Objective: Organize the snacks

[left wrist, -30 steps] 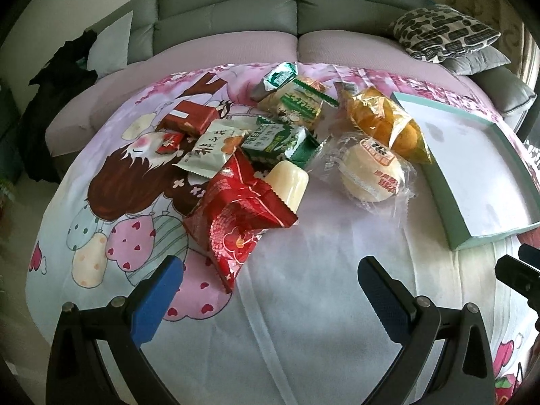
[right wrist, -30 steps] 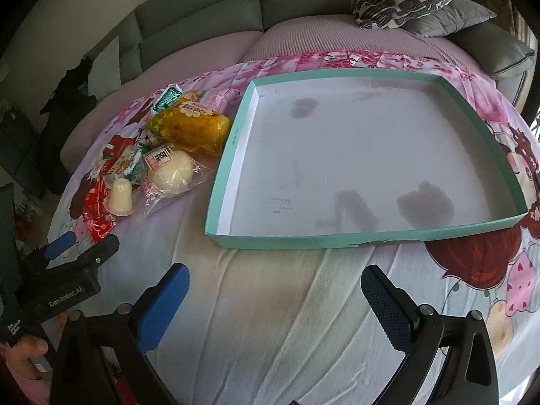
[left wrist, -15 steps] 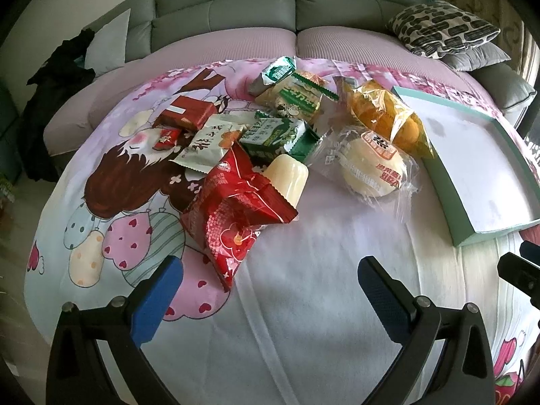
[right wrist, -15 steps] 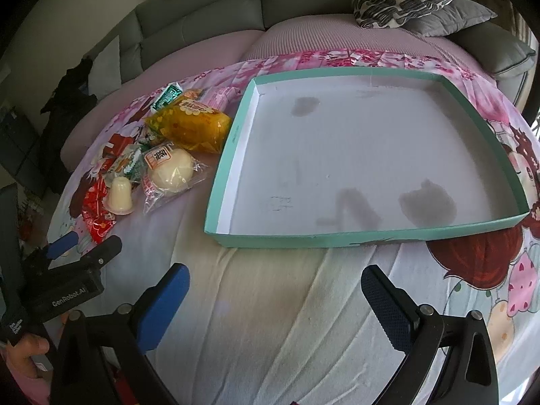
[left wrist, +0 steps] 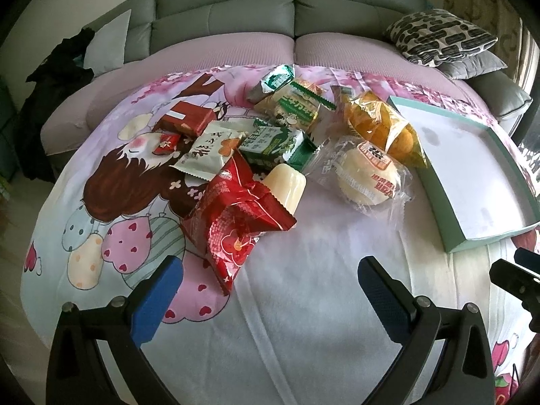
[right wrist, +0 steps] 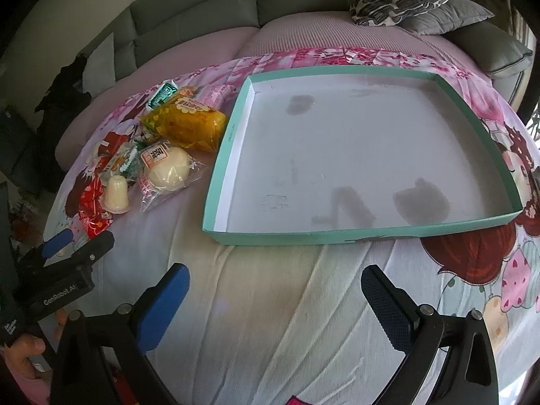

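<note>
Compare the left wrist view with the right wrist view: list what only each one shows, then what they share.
Only the left wrist view: the dark red rectangular box and the white-and-green flat sachet.

Only the right wrist view: the teal cardboard tray's whole empty floor, plus the left gripper seen from outside.

Shared: the round bun in clear wrap, the orange bag, the cream jelly cup, the grey sofa.
</note>
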Demonstrator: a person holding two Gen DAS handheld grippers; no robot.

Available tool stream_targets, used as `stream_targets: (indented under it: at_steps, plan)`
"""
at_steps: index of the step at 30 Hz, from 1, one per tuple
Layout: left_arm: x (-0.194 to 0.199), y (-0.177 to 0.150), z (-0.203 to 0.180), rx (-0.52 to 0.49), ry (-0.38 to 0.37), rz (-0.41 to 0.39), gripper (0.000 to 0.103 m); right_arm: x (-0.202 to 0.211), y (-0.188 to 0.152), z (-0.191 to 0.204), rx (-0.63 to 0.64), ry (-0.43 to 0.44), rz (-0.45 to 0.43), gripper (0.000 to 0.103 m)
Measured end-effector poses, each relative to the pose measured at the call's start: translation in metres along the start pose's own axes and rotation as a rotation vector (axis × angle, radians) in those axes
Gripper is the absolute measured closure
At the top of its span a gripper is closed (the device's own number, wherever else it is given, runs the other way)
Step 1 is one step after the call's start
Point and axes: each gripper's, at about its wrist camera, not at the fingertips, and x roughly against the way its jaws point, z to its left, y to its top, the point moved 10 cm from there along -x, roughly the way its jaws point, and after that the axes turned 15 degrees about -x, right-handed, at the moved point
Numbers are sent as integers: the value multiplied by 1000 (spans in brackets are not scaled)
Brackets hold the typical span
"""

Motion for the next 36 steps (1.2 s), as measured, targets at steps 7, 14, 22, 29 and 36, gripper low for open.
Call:
stream_targets:
  at_steps: [7,14,22,29,36]
  plan:
    - [9,7,-3,-31,1,-36,0,7,-2,6,7,-18,4,0]
    - [14,9,-1,-37,-7,-56,0,15,-1,10,17,-40,-5,0]
    - [20,11,3,-13,-33,-103,0,22,-1,19,40,-57,-10,0]
    - [24,24,23,34,-54,-159,0,25,7,56,84,30,-18,0]
    - [2,22,51,73,-26,-70,0,8,21,95,109,110,-12,0]
